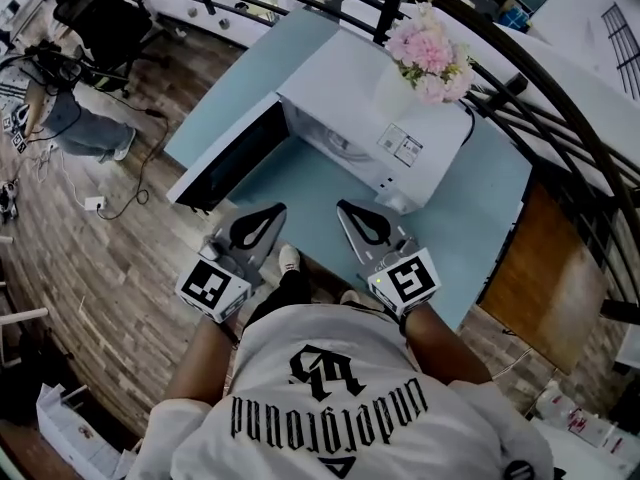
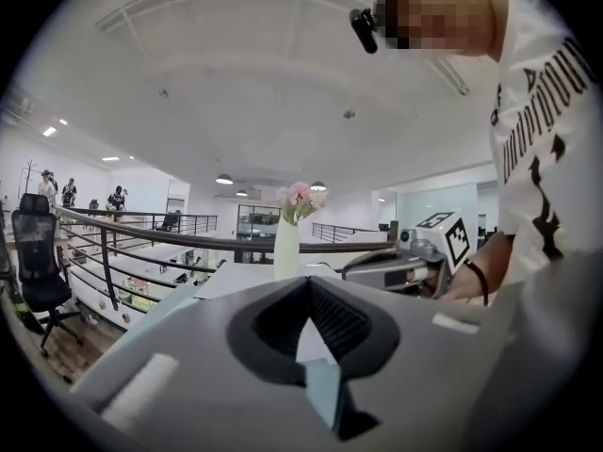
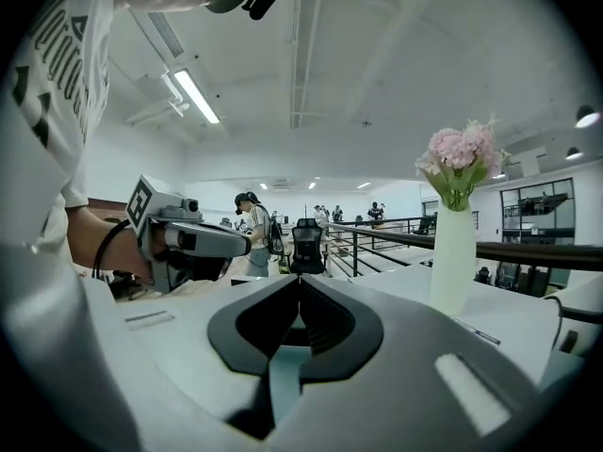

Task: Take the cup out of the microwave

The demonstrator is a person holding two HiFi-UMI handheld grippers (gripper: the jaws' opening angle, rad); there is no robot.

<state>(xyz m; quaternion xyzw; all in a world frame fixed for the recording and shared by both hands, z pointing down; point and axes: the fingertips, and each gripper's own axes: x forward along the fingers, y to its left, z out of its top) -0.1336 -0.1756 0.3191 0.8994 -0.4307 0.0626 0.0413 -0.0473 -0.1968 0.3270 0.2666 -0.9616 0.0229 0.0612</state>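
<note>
The white microwave (image 1: pixel 350 88) stands on the light blue table (image 1: pixel 300 183) with its door (image 1: pixel 232 155) swung open to the left. Only a sliver of its cavity (image 1: pixel 332 140) shows, and I see no cup in any view. My left gripper (image 1: pixel 278 209) and right gripper (image 1: pixel 344 206) hover side by side over the table's near edge, both pointing toward the microwave's front. Both are shut and hold nothing. In the left gripper view the jaws (image 2: pixel 306 281) meet at the tip, with the right gripper (image 2: pixel 415 262) beside them. The right gripper view shows its closed jaws (image 3: pixel 300 278) and the left gripper (image 3: pixel 184 238).
A white vase of pink flowers (image 1: pixel 432 56) stands on the microwave's top; it also shows as a vase (image 2: pixel 285 248) and a vase (image 3: pixel 452 252) in the gripper views. A black railing (image 1: pixel 540 88) runs behind the table. An office chair (image 1: pixel 95 18) and a person (image 1: pixel 70 118) are on the wooden floor at left.
</note>
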